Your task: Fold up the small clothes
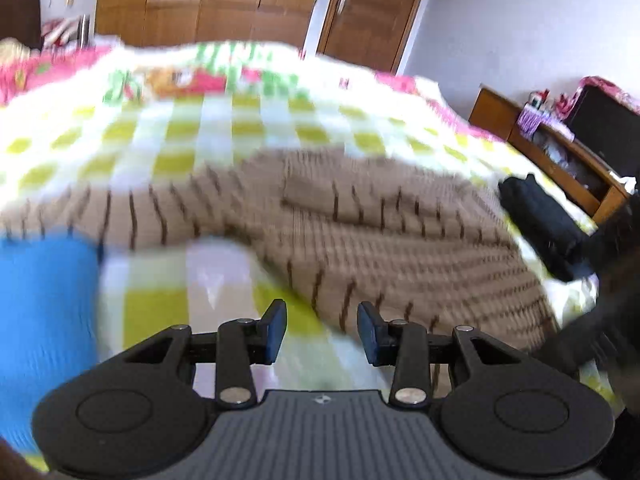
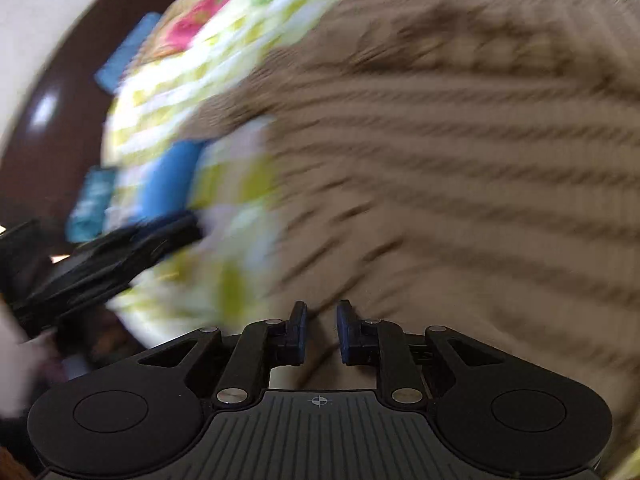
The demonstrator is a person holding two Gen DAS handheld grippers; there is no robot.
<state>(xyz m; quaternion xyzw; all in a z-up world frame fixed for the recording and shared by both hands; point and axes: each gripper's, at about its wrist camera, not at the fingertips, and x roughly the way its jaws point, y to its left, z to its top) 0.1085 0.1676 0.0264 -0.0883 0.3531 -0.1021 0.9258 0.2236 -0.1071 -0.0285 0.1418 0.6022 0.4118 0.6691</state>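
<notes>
- The brown striped sweater (image 1: 360,232) lies spread on the bed (image 1: 168,160), which has a yellow and green checked cover.
- The left tool (image 1: 322,332) hangs over the sweater's near edge. Its jaws stand apart with nothing between them, so it is let go.
- The right tool (image 2: 321,332) is low over the sweater (image 2: 440,160). Its jaws have a small gap and hold nothing.
- Only the left view shows the room: a wooden wardrobe (image 1: 224,0) at 12 o'clock, a wooden shelf (image 1: 560,160) at 3 o'clock, and a folded black cloth (image 1: 536,220) on the bed just beside the sweater at 3 o'clock.
- The left view also shows a blue cloth (image 1: 44,320) at 9 o'clock.
- Only the right view shows the left tool (image 2: 188,228) from the side at 9 o'clock, very blurred, and a hand (image 2: 16,364) behind it.
- The right view is mostly filled by the sweater.
</notes>
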